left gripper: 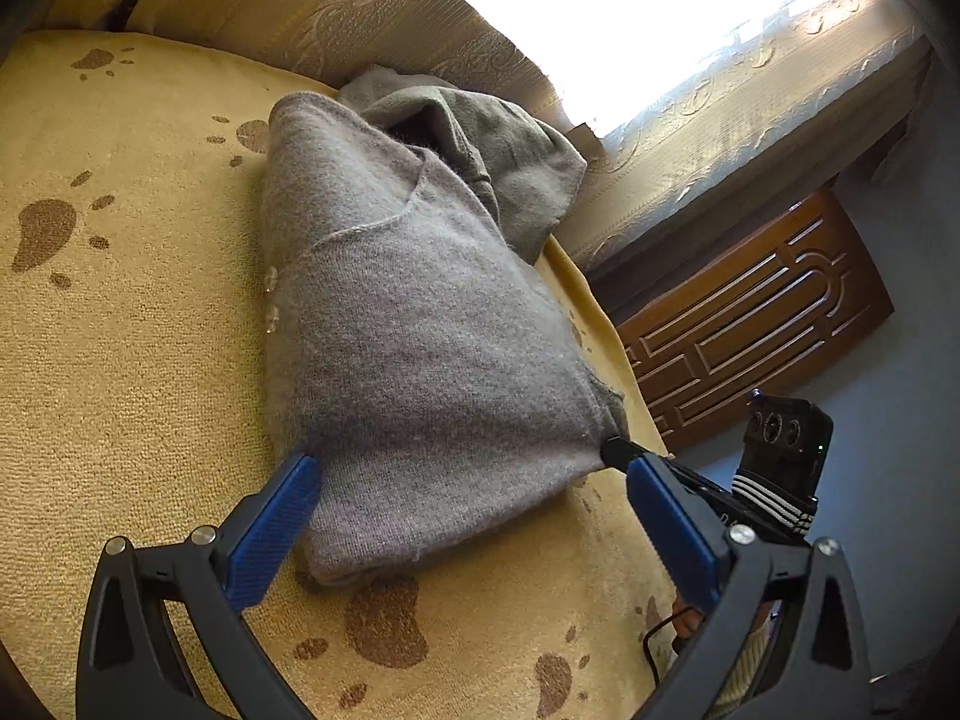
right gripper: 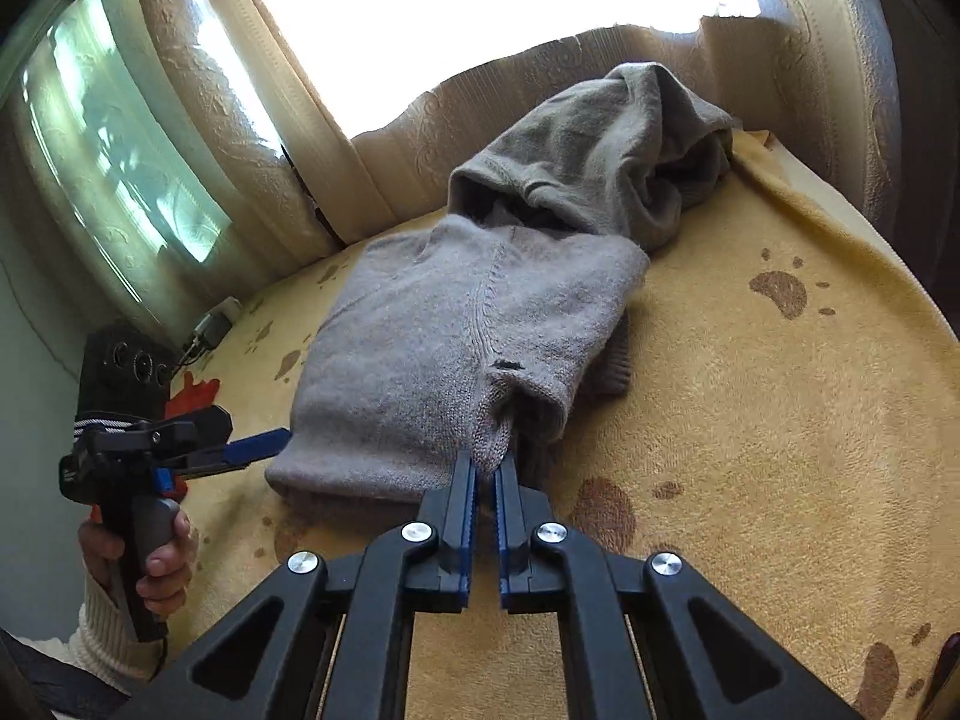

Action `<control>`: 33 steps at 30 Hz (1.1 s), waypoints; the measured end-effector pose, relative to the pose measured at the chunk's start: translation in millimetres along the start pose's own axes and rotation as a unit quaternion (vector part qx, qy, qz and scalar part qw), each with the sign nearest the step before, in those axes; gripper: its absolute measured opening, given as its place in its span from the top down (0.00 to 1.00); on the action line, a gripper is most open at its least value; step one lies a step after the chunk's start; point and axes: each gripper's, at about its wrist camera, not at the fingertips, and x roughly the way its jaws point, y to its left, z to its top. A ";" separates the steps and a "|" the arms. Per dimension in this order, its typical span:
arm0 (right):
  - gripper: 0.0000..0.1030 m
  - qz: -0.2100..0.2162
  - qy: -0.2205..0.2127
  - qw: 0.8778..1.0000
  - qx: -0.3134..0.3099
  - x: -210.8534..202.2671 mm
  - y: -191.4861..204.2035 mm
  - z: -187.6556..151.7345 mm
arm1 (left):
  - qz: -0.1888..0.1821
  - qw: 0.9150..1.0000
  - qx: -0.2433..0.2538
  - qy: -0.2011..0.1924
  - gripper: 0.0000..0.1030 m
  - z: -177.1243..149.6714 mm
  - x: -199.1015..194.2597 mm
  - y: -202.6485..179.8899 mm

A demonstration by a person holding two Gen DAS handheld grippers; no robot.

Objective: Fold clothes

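Note:
A grey knitted sweater (left gripper: 414,324) lies partly folded on a yellow blanket with brown paw prints (left gripper: 120,360). Its far part is bunched up near the curtain. My left gripper (left gripper: 474,474) is open, its blue fingers either side of the sweater's near edge. In the right wrist view my right gripper (right gripper: 487,471) is shut on the near corner of the sweater (right gripper: 474,324) and lifts it slightly. The right gripper also shows in the left wrist view (left gripper: 624,450), pinching that corner. The left gripper shows at the left (right gripper: 258,444), open beside the sweater's edge.
A patterned beige curtain (right gripper: 252,138) and a bright window stand behind the blanket (right gripper: 750,420). A carved brown wooden panel (left gripper: 750,318) and grey floor lie past the blanket's right edge. A small charger (right gripper: 213,315) with a cable lies near the curtain.

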 end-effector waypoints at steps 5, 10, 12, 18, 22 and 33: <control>0.94 0.003 0.022 1.000 0.006 19.5 -1.8 -13.9 | 0.052 0.998 0.040 0.014 0.00 -16.8 5.4 -4.1; 0.93 -0.002 0.029 1.000 -0.009 21.4 0.6 -10.9 | 0.050 0.998 0.045 0.014 0.00 -24.0 -2.9 -3.7; 0.91 0.009 0.031 0.999 0.016 17.1 -6.1 -8.4 | 0.029 0.999 0.014 0.007 0.00 -16.5 -10.8 1.3; 0.91 -0.054 -0.049 0.997 -0.003 -20.2 -0.6 22.1 | 0.000 0.999 0.007 -0.043 0.00 17.3 -27.7 -15.6; 0.91 -0.039 -0.087 0.995 -0.031 -10.3 14.0 63.3 | -0.014 0.998 0.034 -0.042 0.00 27.3 -5.2 -32.7; 0.91 -0.009 -0.006 0.999 -0.044 103.0 -7.1 83.5 | 0.057 0.994 0.092 -0.013 0.01 -8.5 22.3 -23.4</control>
